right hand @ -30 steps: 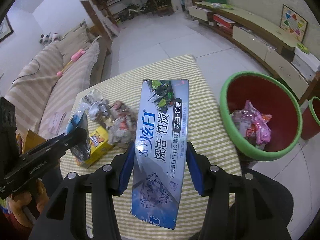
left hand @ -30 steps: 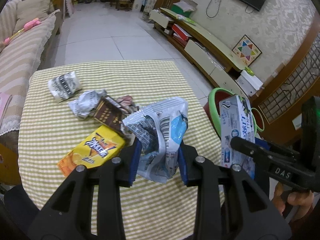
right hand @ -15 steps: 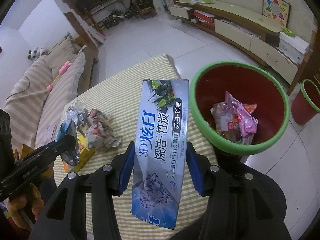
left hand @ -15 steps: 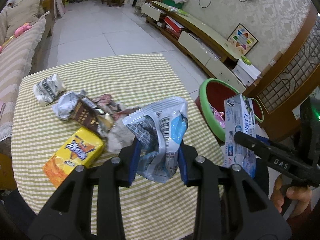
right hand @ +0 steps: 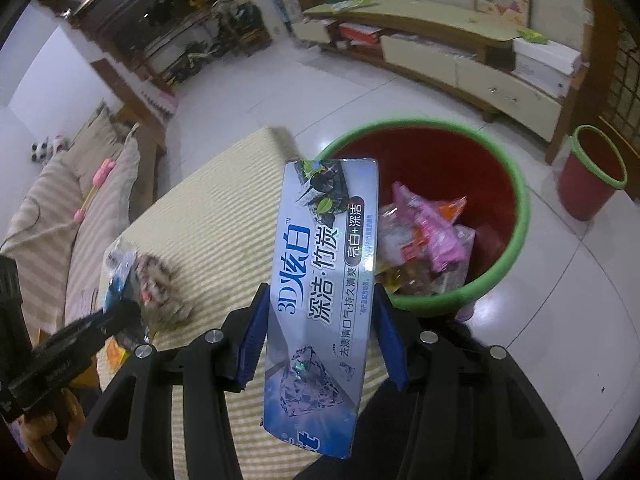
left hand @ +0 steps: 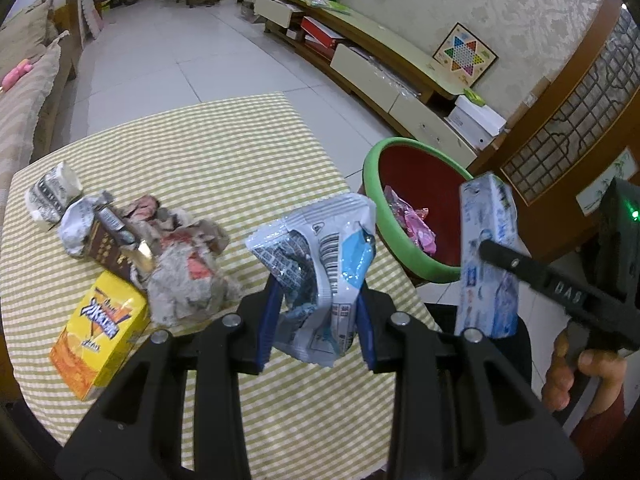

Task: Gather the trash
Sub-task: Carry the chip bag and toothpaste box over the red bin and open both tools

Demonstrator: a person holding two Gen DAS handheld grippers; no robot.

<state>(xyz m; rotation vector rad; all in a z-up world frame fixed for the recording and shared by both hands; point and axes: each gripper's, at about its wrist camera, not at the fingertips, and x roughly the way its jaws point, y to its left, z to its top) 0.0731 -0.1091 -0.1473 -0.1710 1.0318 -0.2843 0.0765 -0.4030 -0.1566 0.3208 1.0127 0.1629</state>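
Two pieces of trash are in transit at once; the left gripper is clamped nearly closed on a crumpled blue-and-white snack wrapper, and the right gripper is pinched at a middling width on a silver toothpaste box, its blue pads pressing the box's long sides. Judging by the layout, the step in hand is the carry to the bin; the red bin with the green rim stands on the floor just beside the table's edge, with pink and orange wrappers already inside it. In the right wrist view the box's far end overlaps the bin's near rim, though whether it is truly over the opening I cannot tell; the snack wrapper hangs over the checked tablecloth, short of the bin. Next, each load needs to be brought clear over the opening before the jaws part; the long box may catch the rim if released early. Left on the table are a yellow carton, a wad of crumpled paper, a brown packet and a small striped wrapper, all near one another.
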